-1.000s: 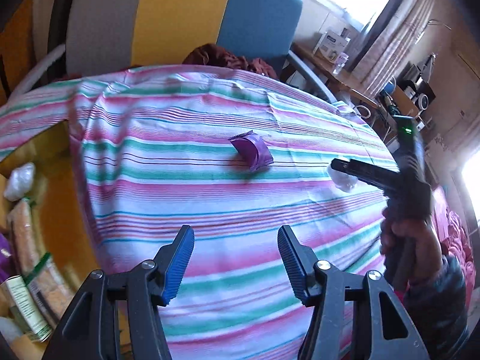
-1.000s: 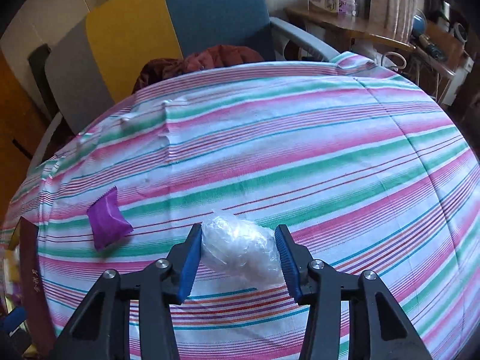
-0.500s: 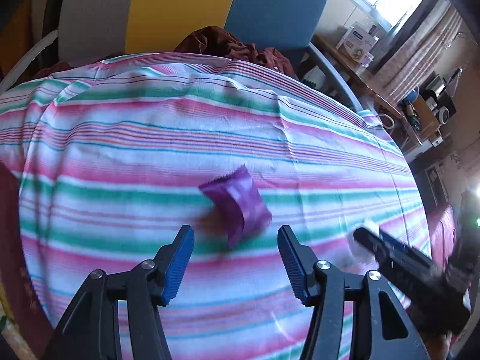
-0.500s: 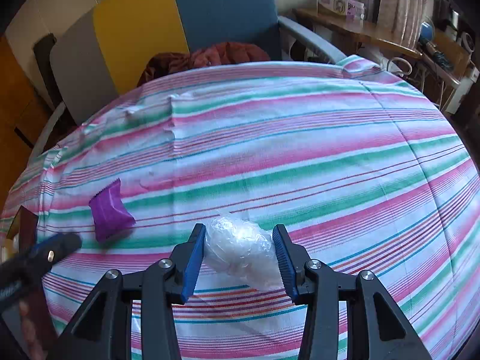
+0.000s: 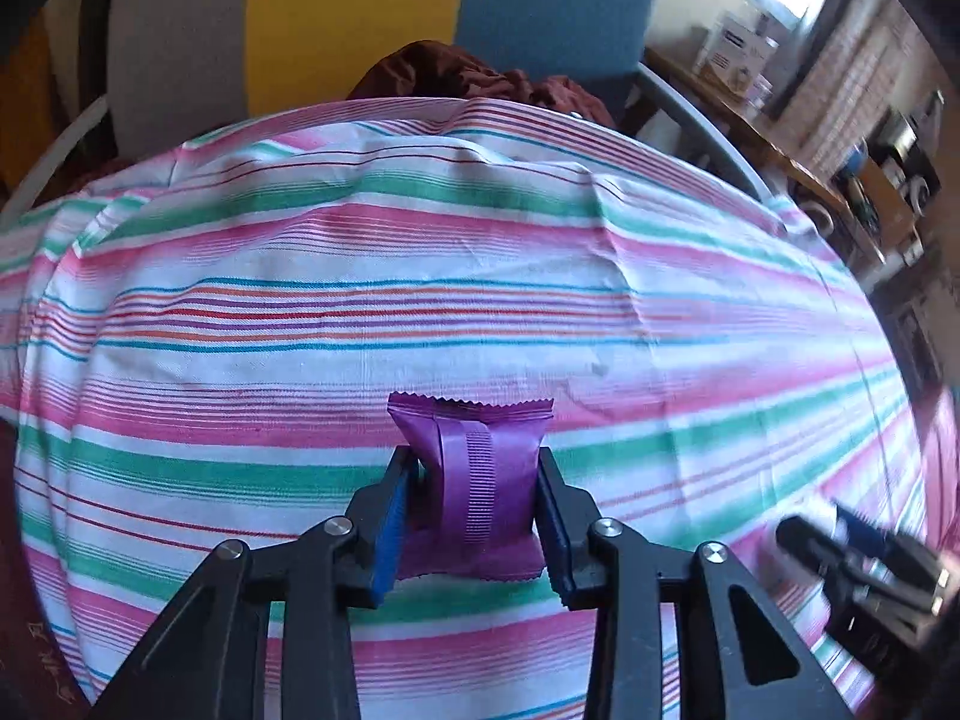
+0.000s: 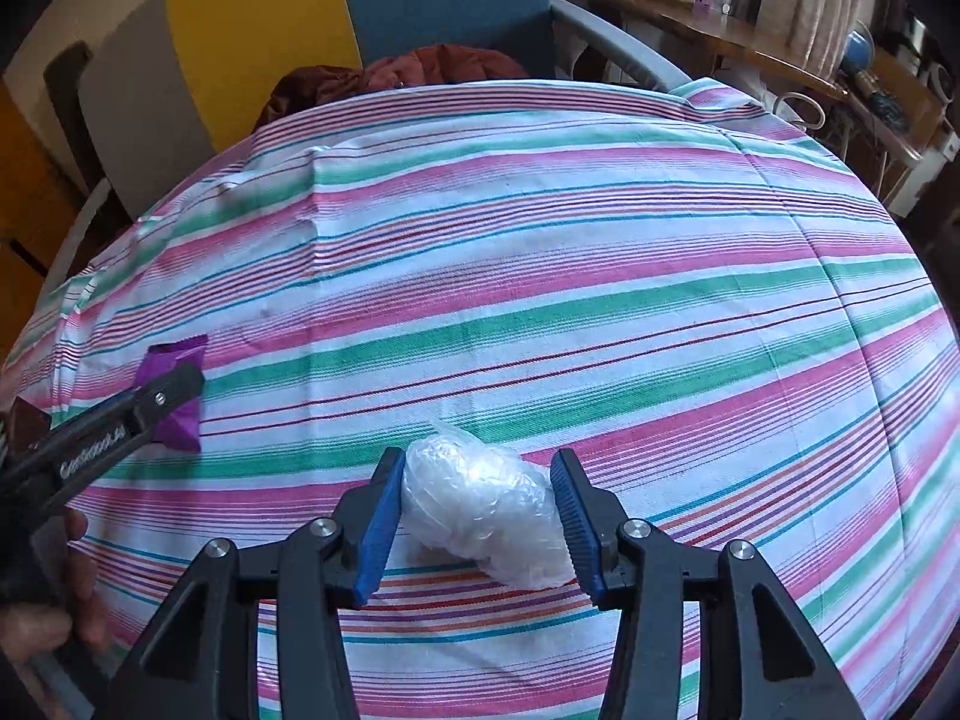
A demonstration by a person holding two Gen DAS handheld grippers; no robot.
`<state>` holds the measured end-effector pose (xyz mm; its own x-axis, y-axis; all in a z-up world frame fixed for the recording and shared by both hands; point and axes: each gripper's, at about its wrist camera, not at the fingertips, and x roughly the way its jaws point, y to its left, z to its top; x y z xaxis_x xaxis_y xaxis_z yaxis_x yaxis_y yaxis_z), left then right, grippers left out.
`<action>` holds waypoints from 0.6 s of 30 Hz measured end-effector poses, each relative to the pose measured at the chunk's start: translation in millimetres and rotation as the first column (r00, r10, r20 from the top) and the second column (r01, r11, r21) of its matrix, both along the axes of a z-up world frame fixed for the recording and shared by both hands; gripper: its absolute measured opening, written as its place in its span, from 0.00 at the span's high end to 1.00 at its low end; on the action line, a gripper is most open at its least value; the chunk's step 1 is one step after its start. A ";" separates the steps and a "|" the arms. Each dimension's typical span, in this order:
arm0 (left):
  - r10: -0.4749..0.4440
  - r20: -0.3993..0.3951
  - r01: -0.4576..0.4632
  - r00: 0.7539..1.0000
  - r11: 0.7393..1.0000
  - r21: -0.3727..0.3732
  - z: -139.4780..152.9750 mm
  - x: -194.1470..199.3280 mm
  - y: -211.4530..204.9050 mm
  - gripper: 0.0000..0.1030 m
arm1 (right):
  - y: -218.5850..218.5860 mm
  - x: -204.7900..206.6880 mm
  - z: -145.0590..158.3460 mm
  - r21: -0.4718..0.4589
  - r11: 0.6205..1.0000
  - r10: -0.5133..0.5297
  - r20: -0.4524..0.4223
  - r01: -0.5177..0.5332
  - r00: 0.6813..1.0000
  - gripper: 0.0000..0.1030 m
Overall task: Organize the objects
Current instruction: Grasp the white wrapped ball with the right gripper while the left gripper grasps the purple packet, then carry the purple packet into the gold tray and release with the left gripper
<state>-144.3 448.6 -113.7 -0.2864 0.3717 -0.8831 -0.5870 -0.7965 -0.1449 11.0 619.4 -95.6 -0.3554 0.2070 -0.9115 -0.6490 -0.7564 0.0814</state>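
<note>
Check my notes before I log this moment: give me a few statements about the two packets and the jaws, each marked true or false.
1. The left gripper has its jaws closed on the purple packet. True; they have just been closing.
2. The right gripper holds a yellow box. False: a clear plastic bundle sits between its jaws.
3. Both items lie on a striped tablecloth. True.
4. The purple packet is torn open, spilling its contents. False: it looks sealed, crimped edges intact.
5. The two grippers share one item. False: each is at its own.
</note>
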 end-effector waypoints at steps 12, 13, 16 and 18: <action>-0.117 -0.104 0.117 0.988 0.993 -0.005 6.3 96.5 -67.6 0.68 | 8.2 1.2 -6.6 -0.035 0.999 0.012 -0.022 -0.013 1.000 0.53; -0.127 -0.123 0.128 0.984 0.992 -0.004 6.5 107.6 -73.8 0.68 | 9.2 1.4 -7.2 -0.038 0.999 0.011 -0.024 -0.012 1.000 0.53; -0.129 -0.149 0.132 0.980 0.991 0.010 5.6 126.1 -87.4 0.68 | 11.3 1.9 -9.3 -0.049 0.999 0.005 -0.025 -0.007 1.000 0.53; -0.125 -0.165 0.130 0.978 0.991 0.021 3.8 129.8 -90.9 0.68 | 11.2 1.5 -11.1 -0.048 0.999 0.006 -0.022 -0.007 1.000 0.53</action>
